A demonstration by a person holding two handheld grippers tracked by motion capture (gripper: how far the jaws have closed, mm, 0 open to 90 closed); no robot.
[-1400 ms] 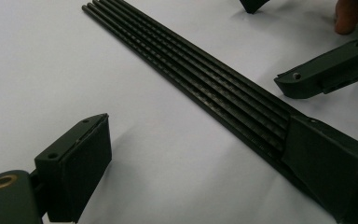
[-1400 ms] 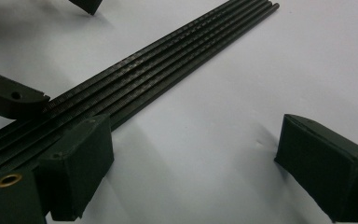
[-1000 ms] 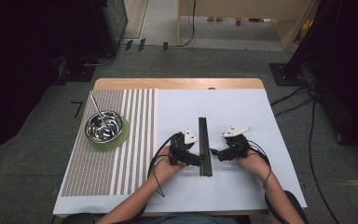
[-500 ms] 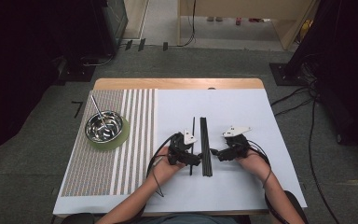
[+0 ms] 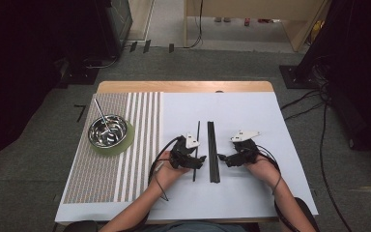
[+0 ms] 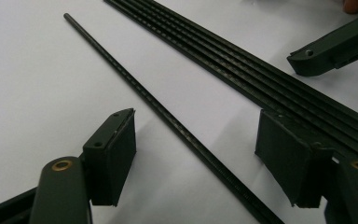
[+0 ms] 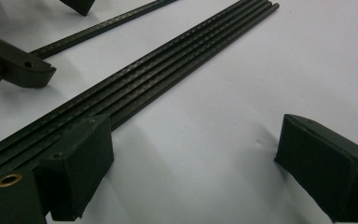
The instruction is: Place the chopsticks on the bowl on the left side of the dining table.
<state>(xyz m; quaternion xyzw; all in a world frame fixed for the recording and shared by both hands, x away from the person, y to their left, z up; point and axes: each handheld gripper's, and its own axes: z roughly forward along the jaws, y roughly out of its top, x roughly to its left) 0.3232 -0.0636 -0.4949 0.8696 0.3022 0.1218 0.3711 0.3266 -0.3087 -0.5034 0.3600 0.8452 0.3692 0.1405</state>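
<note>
A: Starting nearest us, we see the white sheet [image 5: 251, 125] on the bench [image 5: 183, 87] bare all along the near edge, so both forearms have free room there. Taking the bundle of black rods [image 5: 213, 150] as our mark, open white surface runs to its right as far as the sheet's right edge.

B: And the claws? We have the left claw [image 5: 196, 162] just left of the bundle and the right claw [image 5: 224, 159] just right of it, both low on the sheet.

A: In the left gripper view the single rod [image 6: 177, 123] lies flat between the left claw's pads, clear of both. Its jaws have just been closing, yet they stand apart and grip nothing. The single rod sits just left of the bundle, parallel, with a strip of white between them.

B: The right claw [image 7: 191, 172] stands wide open and holds nothing; one pad is at the bundle's edge, and we cannot tell whether it touches.

A: The rods are thin, straight, matt black, finely ribbed along their length. The pads are blocky and dark.

B: Farther left of the bundle lies a striped mat [image 5: 125, 145] bearing a shiny metal bowl [image 5: 107, 130] on a green disc [image 5: 125, 140]. Beyond the bundle, the bench's wooden far edge.
</note>
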